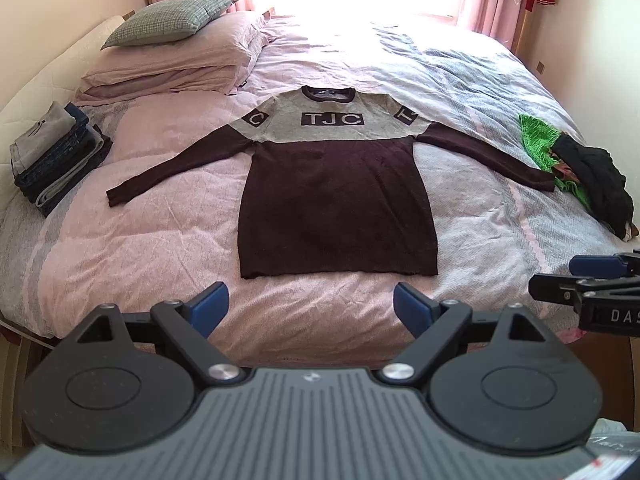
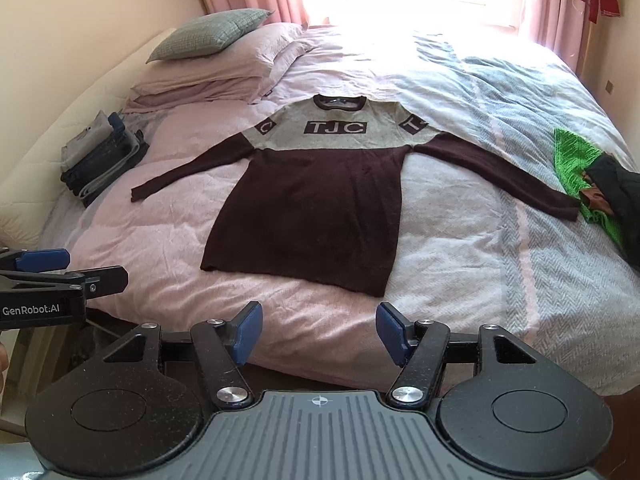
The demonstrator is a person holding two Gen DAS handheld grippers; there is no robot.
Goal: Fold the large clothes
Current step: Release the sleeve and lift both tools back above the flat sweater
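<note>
black left gripper (image 1: pixel 311 307) with blue pads (image 1: pixel 210 304), silver screws, ribbed grey body, right gripper (image 2: pixel 319 332) alike

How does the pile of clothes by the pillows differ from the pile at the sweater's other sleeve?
The pile by the pillows is neatly folded and stacked; the pile at the other sleeve is a loose, crumpled heap. The stack is denim blue and grey; the heap is bright green and black. Both lie on the bed, clear of the sweater's body.
</note>
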